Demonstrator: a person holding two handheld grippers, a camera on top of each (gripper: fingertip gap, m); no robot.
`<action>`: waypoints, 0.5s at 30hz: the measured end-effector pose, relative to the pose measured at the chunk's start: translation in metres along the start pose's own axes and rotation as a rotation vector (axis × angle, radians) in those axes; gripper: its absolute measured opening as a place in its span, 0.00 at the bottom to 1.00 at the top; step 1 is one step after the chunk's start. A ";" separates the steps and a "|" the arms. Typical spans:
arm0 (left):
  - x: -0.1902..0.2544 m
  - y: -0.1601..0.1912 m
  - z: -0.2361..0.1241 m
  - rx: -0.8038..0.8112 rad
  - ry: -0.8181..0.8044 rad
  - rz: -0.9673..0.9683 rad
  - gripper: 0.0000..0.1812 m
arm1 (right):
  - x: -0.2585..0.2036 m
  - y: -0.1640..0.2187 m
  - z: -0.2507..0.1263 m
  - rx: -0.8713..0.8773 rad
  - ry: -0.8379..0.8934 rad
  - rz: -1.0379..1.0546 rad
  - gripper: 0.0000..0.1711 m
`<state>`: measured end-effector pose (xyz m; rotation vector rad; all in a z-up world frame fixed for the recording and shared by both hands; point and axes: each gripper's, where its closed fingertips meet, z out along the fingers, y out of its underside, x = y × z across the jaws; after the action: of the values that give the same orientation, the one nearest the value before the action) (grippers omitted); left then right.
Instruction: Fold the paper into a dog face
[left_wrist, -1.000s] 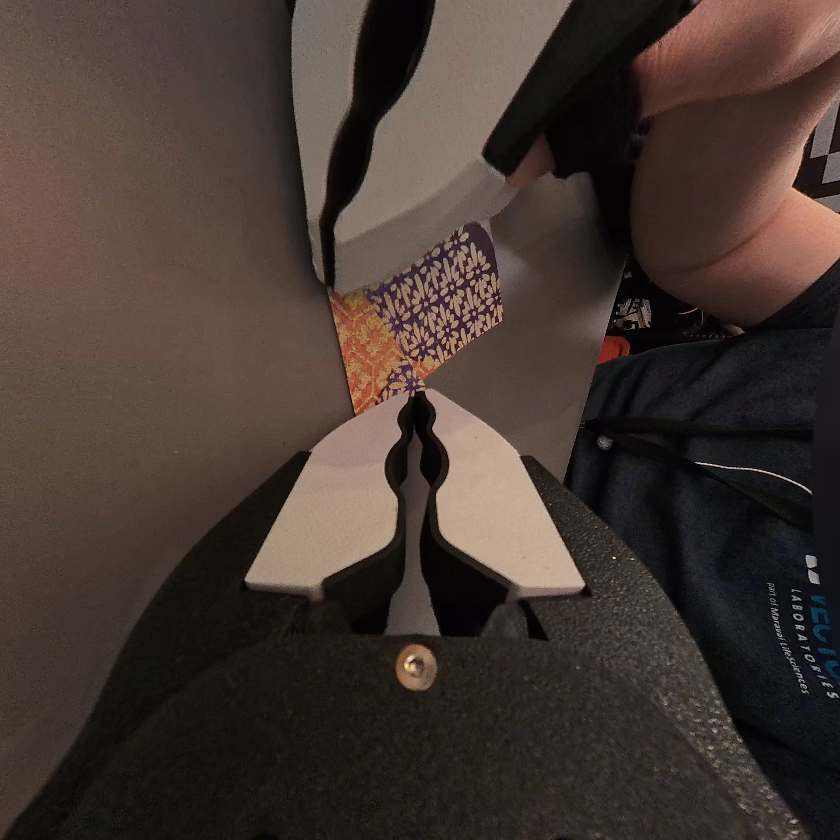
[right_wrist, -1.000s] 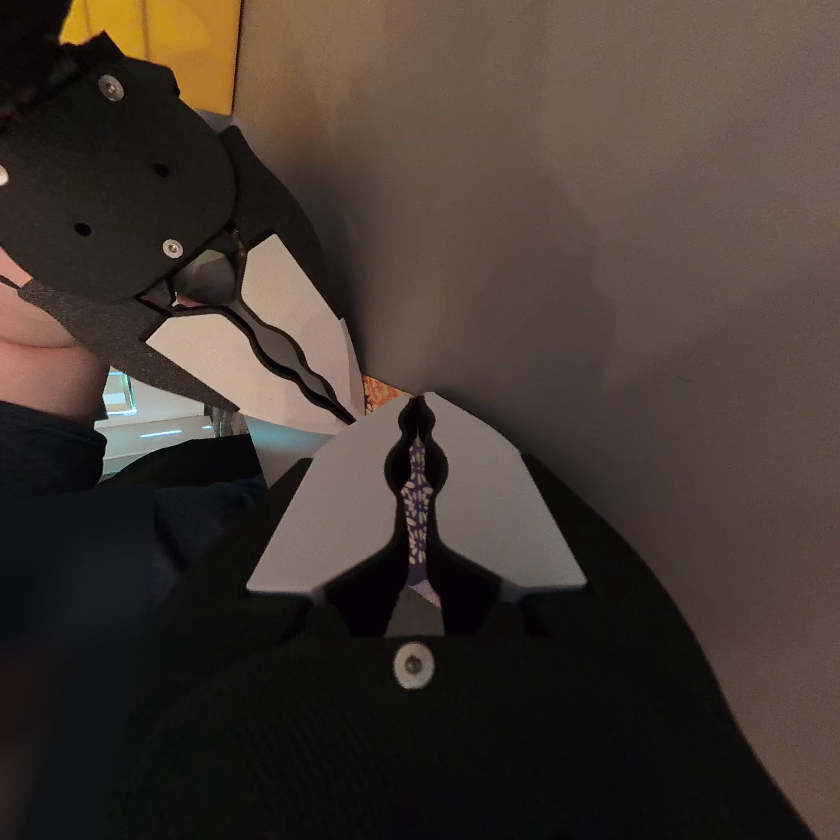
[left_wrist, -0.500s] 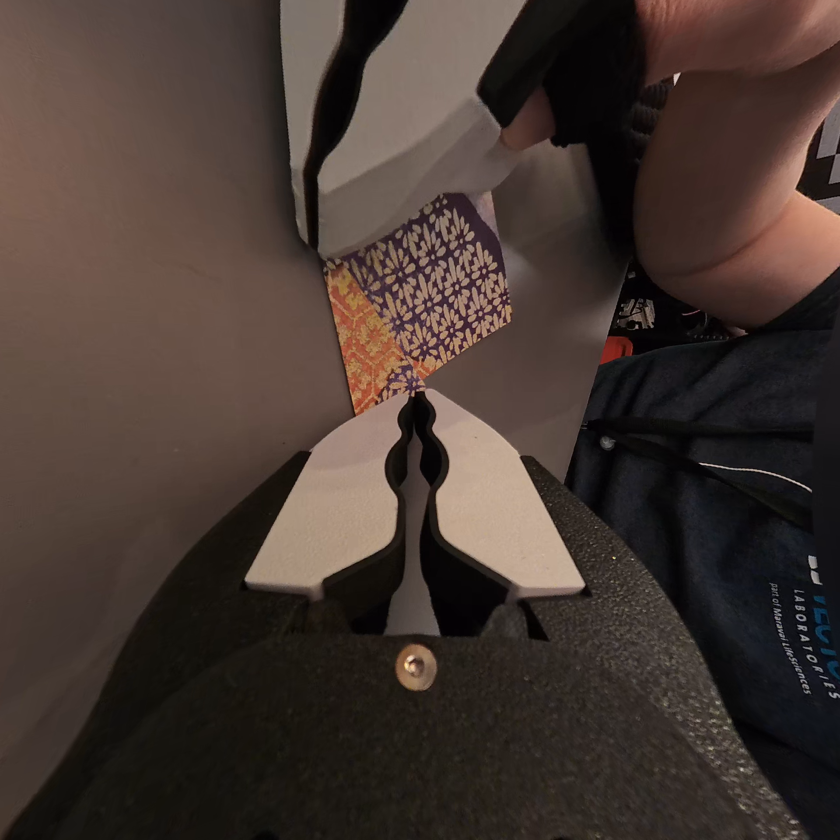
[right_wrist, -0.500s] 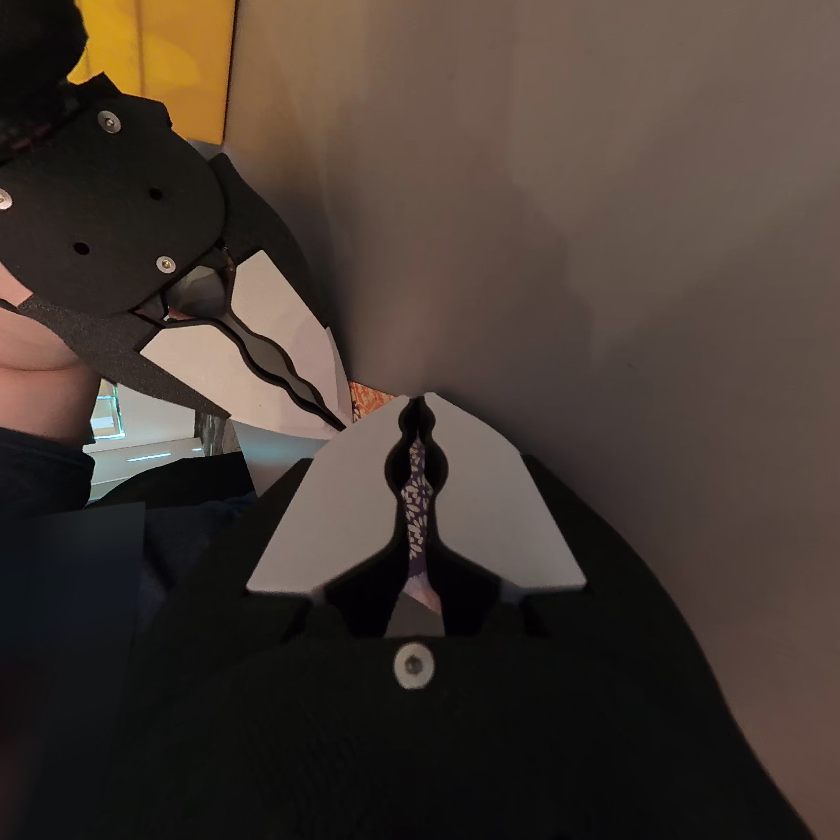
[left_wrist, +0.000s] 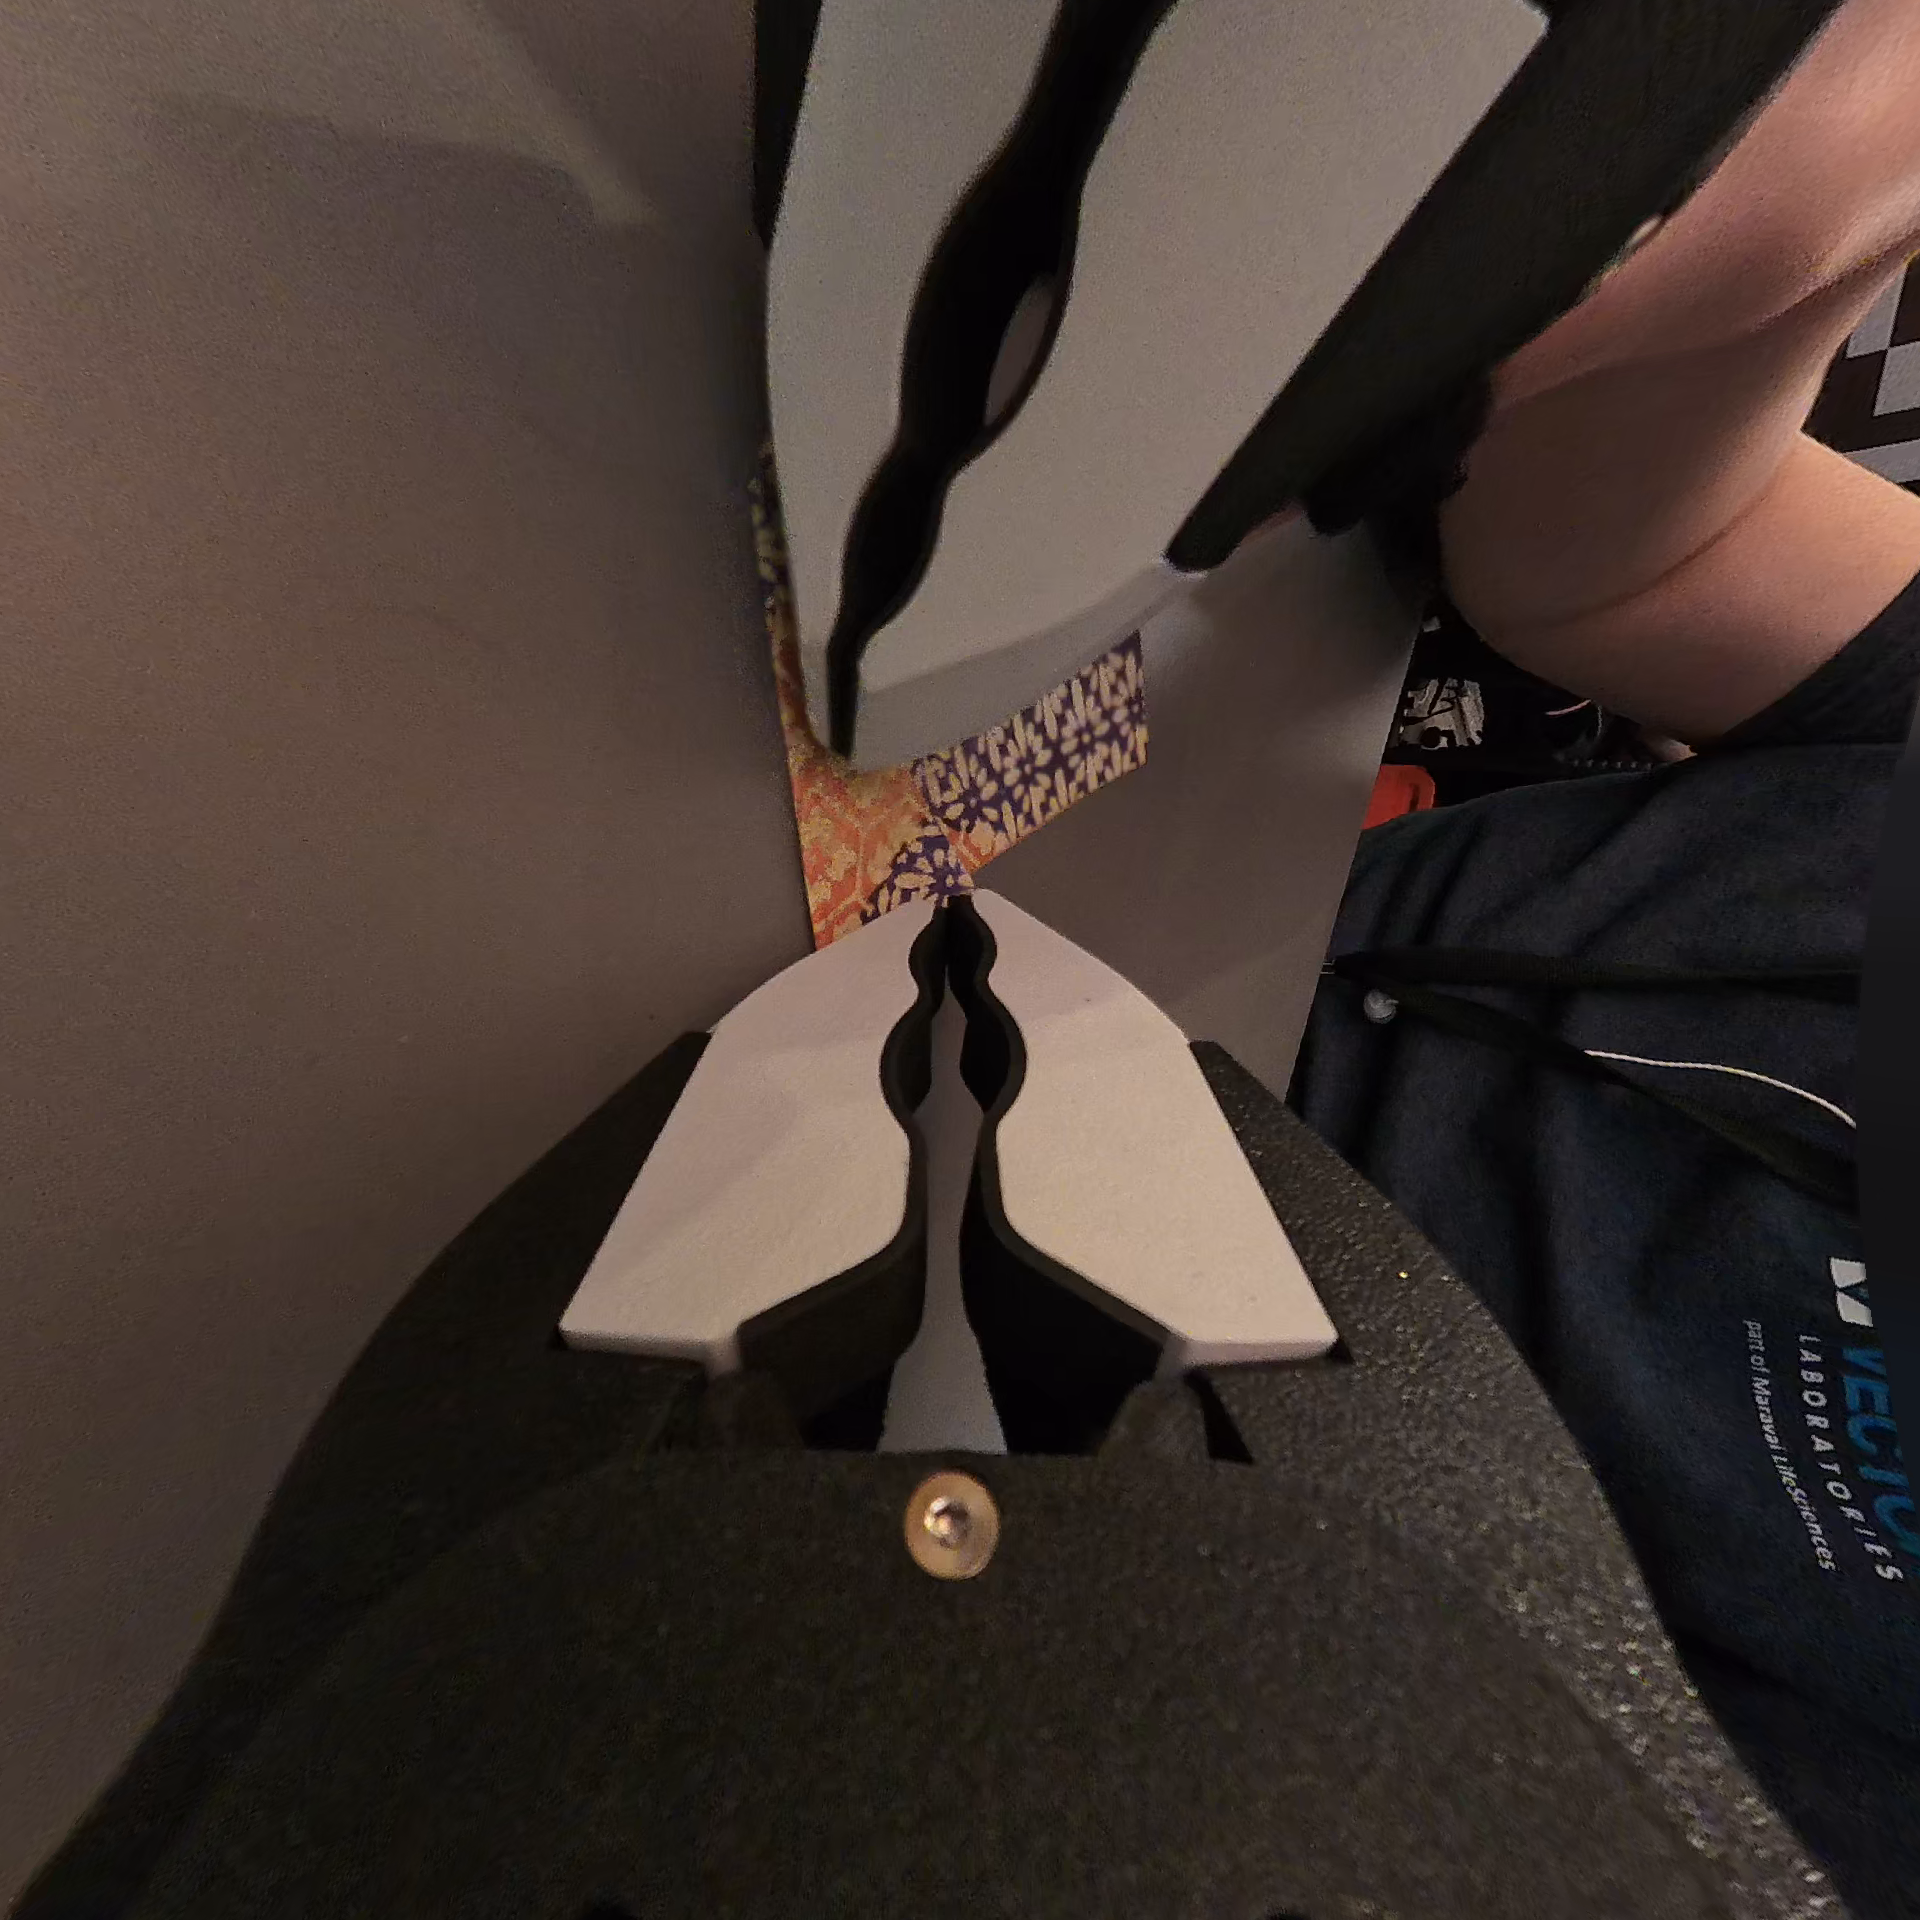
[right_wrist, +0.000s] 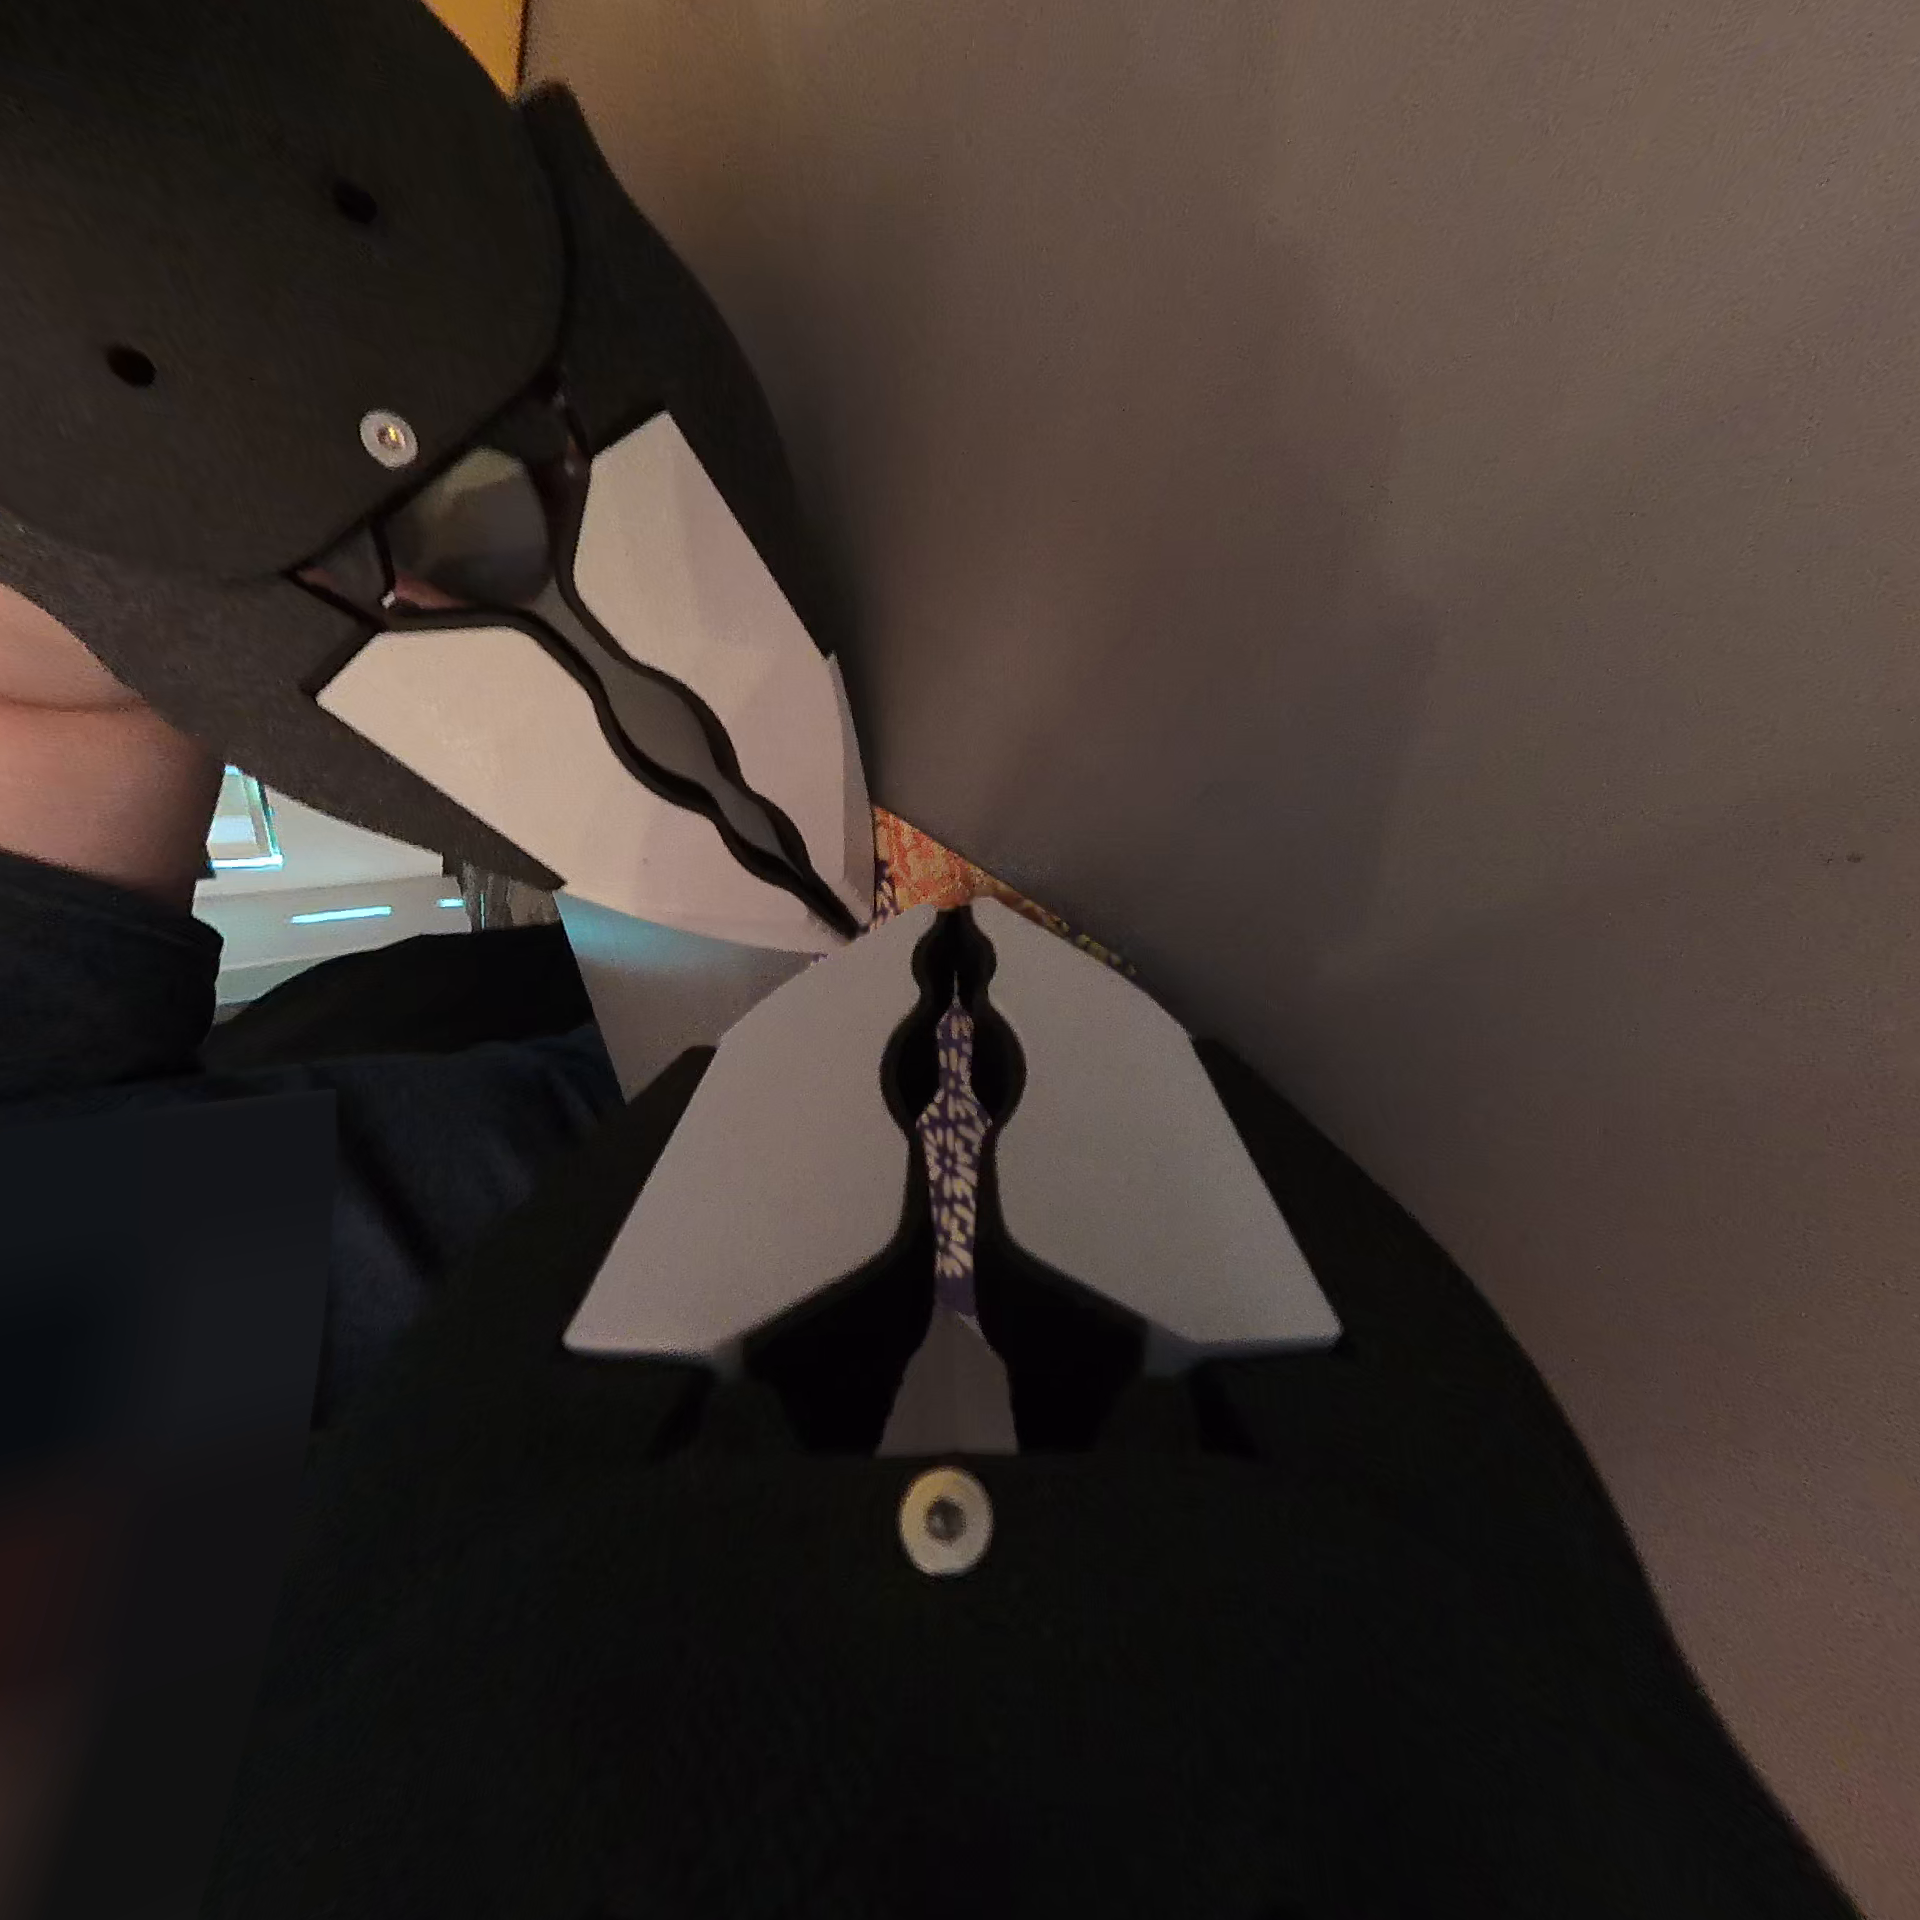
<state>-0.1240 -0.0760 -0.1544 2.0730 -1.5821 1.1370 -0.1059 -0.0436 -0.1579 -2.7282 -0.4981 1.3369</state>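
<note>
The paper (left_wrist: 1039, 753) is patterned purple and orange and lies on the grey table (left_wrist: 364, 727). My left gripper (left_wrist: 951, 902) is shut on its near corner. My right gripper (left_wrist: 837, 740) comes in from above, shut, with its tips on the paper a short way beyond the left one, and covers much of the sheet. In the right wrist view my right gripper (right_wrist: 954, 920) is shut with a strip of the purple paper (right_wrist: 951, 1143) showing between its fingers. The left gripper (right_wrist: 852, 923) meets it tip to tip from the upper left. An orange edge of the paper (right_wrist: 920, 852) shows behind them.
The table's edge runs just right of the paper, with a person's dark blue top (left_wrist: 1610, 1195) beyond it. The hand (left_wrist: 1662, 468) that holds the right gripper fills the upper right. A grey table surface (right_wrist: 1351, 520) spreads to the right in the right wrist view. My two grippers' fingertips are within a few centimetres of each other.
My right gripper has moved along the paper toward the left gripper, so their tips almost meet. Less of the purple flap shows. The left gripper has held still.
</note>
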 end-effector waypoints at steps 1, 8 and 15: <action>0.000 0.000 0.000 0.000 0.001 0.001 0.00 | -0.001 0.003 0.000 -0.016 -0.004 -0.001 0.01; 0.000 0.000 0.000 -0.003 0.006 0.004 0.00 | -0.006 0.014 0.002 -0.084 -0.032 0.001 0.01; 0.000 0.000 0.000 -0.001 -0.003 0.007 0.00 | -0.011 0.027 0.003 -0.151 -0.065 -0.025 0.01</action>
<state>-0.1236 -0.0761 -0.1544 2.0713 -1.5923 1.1356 -0.1073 -0.0733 -0.1568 -2.7928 -0.6626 1.4417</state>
